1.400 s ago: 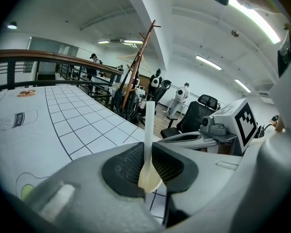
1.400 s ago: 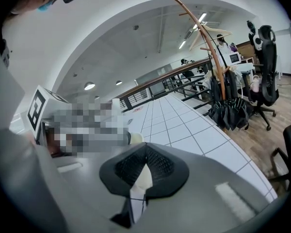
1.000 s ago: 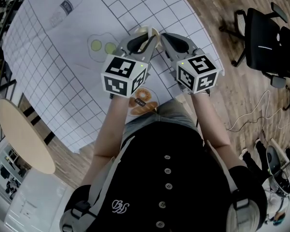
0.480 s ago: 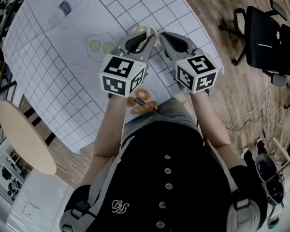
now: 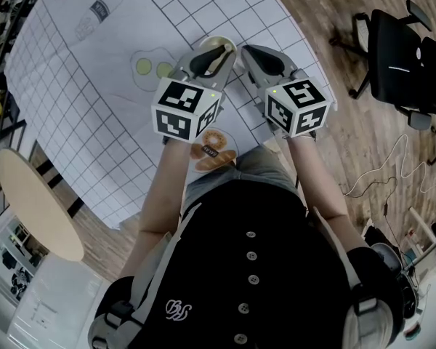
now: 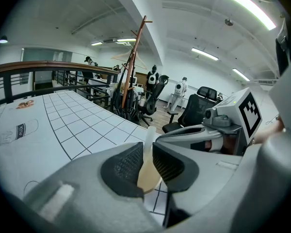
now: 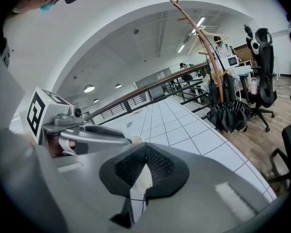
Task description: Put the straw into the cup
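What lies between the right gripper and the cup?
Only the straw that the right gripper holds: the left gripper view shows it upright at the cup in the jaws of the left gripper.

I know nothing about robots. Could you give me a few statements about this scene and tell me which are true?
1. The left gripper is shut on a beige cup. True.
2. The right gripper is wide open. False: it is shut on a white straw.
3. The mat is plain. False: it has a black grid.
4. A black chair stands on the floor. True.
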Available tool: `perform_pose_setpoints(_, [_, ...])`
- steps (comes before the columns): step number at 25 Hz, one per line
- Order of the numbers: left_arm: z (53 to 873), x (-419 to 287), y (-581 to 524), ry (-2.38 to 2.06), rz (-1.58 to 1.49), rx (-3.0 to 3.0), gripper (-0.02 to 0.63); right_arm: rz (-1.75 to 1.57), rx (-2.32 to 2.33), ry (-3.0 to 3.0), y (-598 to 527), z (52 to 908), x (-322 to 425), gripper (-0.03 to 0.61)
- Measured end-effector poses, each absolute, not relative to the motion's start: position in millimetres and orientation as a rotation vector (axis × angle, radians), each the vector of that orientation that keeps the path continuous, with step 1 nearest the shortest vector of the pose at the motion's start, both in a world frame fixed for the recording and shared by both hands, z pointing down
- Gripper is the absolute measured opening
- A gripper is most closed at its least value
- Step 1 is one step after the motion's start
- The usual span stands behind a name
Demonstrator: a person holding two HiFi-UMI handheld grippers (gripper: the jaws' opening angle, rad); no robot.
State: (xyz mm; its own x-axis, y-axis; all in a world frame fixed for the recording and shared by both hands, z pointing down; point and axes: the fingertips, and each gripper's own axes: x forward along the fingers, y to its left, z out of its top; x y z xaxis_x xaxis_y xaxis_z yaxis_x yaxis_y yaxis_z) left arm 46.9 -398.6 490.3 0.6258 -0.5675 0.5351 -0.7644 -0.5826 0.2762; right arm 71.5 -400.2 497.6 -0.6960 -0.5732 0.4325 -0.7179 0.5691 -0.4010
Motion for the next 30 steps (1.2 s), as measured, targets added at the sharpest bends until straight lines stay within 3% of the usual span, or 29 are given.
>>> perform_pose_setpoints(30, [452, 27, -386, -1.116, 0.447, 2.366, 0.081, 0.686, 0.997, -2.649, -386, 447, 61, 0.0])
